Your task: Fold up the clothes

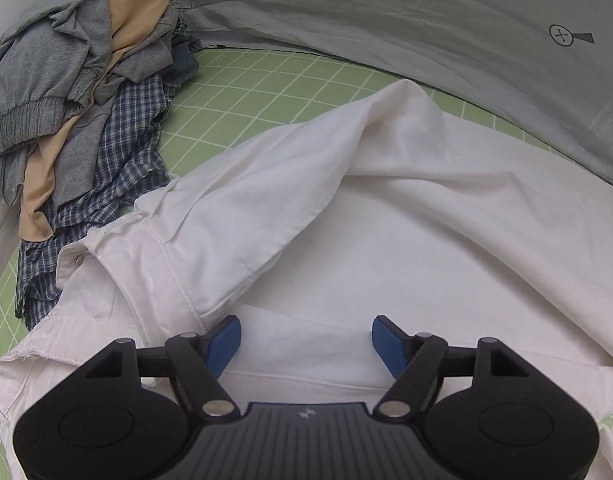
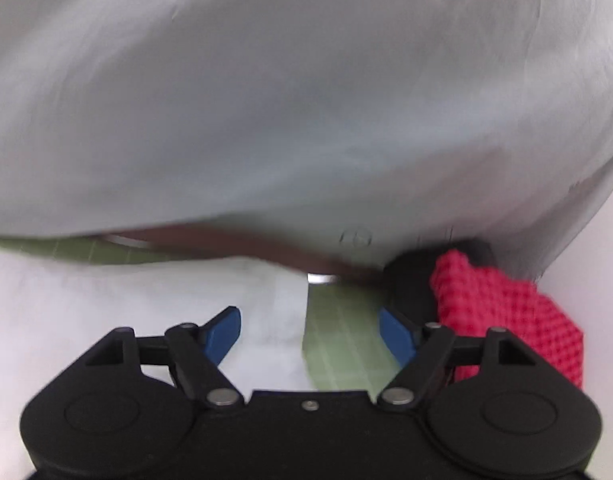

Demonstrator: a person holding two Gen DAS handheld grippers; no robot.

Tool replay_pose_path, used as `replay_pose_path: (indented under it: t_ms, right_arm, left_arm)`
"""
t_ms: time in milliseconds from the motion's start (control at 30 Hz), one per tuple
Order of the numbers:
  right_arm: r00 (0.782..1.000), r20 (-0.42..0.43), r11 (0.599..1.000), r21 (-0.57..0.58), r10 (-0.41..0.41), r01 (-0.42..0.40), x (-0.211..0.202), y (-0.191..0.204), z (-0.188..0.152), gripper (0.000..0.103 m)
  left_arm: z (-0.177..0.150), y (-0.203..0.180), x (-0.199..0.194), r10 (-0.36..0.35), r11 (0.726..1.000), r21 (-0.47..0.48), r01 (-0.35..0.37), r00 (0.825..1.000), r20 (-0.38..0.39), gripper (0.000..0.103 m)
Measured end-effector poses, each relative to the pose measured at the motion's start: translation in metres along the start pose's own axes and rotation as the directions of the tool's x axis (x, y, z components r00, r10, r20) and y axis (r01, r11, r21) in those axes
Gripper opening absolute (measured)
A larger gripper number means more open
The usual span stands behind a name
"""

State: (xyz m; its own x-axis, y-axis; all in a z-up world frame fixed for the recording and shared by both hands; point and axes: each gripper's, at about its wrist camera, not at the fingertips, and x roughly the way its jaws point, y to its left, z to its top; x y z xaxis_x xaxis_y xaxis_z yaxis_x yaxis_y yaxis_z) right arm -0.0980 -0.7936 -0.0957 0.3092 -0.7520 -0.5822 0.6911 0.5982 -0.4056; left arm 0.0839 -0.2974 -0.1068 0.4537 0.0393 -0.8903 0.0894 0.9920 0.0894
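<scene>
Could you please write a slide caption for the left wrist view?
Open left gripper poised over a white shirt with its sleeve folded across, on a green grid mat.

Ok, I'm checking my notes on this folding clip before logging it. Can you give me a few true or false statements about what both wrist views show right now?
1. The left hand-held gripper is open above the white shirt. True.
2. The white shirt's sleeve lies folded across its body. True.
3. The pile of clothes sits to the right of the shirt in the left wrist view. False: it sits to the left.
4. The right hand-held gripper is shut on the red textured cloth. False: it is open and holds nothing; the cloth lies beside its right finger.
5. The mat is plain blue. False: it is green with a grid.
</scene>
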Motion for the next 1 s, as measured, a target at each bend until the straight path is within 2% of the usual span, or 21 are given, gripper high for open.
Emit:
replay_pose_path:
  t_ms: [67,167,233,300,333,433,467,500,533,600,633,667,767,867,967,1000]
  right_arm:
    - [0.996,-0.084,0.998,0.061,-0.008,0.014,-0.010,-0.007,-0.033,0.077]
    - [0.977,-0.213,0.974,0.218,-0.015,0.063,-0.024,-0.028,-0.077,0.078]
    - [0.963,-0.267,0.922,0.379,0.032,0.074,-0.031,-0.046,-0.101,0.080]
    - [0.958,-0.269,0.854,0.517,0.097,0.059,-0.038,-0.059,-0.123,0.081]
    - [0.959,-0.260,0.834,0.550,0.114,0.050,-0.039,-0.062,-0.128,0.081]
    - [0.965,-0.228,0.828,0.561,0.131,0.020,-0.037,-0.063,-0.126,0.080]
    - [0.963,-0.231,0.823,0.567,0.136,0.020,-0.035,-0.063,-0.124,0.077]
    - [0.961,-0.236,0.816,0.578,0.143,0.020,-0.032,-0.063,-0.122,0.069]
    - [0.958,-0.243,0.803,0.595,0.152,0.023,-0.029,-0.065,-0.120,0.061]
    - [0.957,-0.231,0.780,0.625,0.178,0.006,-0.027,-0.067,-0.117,0.035]
    - [0.957,-0.219,0.779,0.627,0.190,-0.012,-0.028,-0.067,-0.113,0.025]
    - [0.963,-0.187,0.780,0.625,0.192,-0.034,-0.033,-0.070,-0.104,0.004]
    - [0.982,-0.061,0.788,0.607,0.180,-0.107,-0.057,-0.086,-0.074,0.003]
    - [0.987,0.097,0.763,0.627,0.125,-0.158,-0.105,-0.116,-0.040,0.003]
    - [0.997,0.078,0.804,0.593,-0.001,-0.046,-0.114,-0.125,-0.035,0.006]
    - [0.999,0.044,0.812,0.584,-0.012,-0.016,-0.113,-0.123,-0.040,0.016]
  left_arm:
    - [-0.003,-0.002,-0.002,-0.003,1.000,0.010,0.003,1.000,-0.002,0.074]
    - [-0.008,-0.006,-0.003,-0.011,0.999,0.032,0.011,1.000,-0.010,0.074]
    - [-0.011,-0.010,-0.003,-0.013,0.999,0.046,0.014,1.000,-0.016,0.074]
    - [-0.012,-0.015,-0.004,-0.013,0.998,0.054,0.014,1.000,-0.016,0.074]
    - [-0.012,-0.017,-0.005,-0.018,0.998,0.058,0.019,1.000,-0.014,0.074]
    - [-0.012,-0.022,-0.010,-0.037,0.997,0.065,0.037,0.999,-0.008,0.074]
    - [-0.012,-0.023,-0.012,-0.043,0.997,0.064,0.043,0.999,-0.005,0.074]
    - [-0.012,-0.024,-0.014,-0.050,0.997,0.061,0.050,0.999,-0.002,0.074]
    - [-0.013,-0.025,-0.016,-0.052,0.997,0.060,0.052,0.999,0.001,0.074]
    - [-0.015,-0.026,-0.020,-0.057,0.997,0.060,0.057,0.998,0.005,0.074]
    - [-0.017,-0.026,-0.021,-0.059,0.996,0.061,0.059,0.998,0.005,0.074]
    - [-0.018,-0.026,-0.022,-0.062,0.996,0.062,0.061,0.998,0.006,0.074]
    - [-0.019,-0.025,-0.024,-0.063,0.996,0.061,0.063,0.998,0.003,0.074]
    - [-0.018,-0.022,-0.028,-0.052,0.997,0.066,0.051,0.998,0.019,0.074]
    - [-0.017,-0.017,-0.027,-0.037,0.998,0.061,0.035,0.999,0.026,0.075]
    - [-0.017,-0.016,-0.025,-0.037,0.998,0.055,0.036,0.999,0.023,0.075]
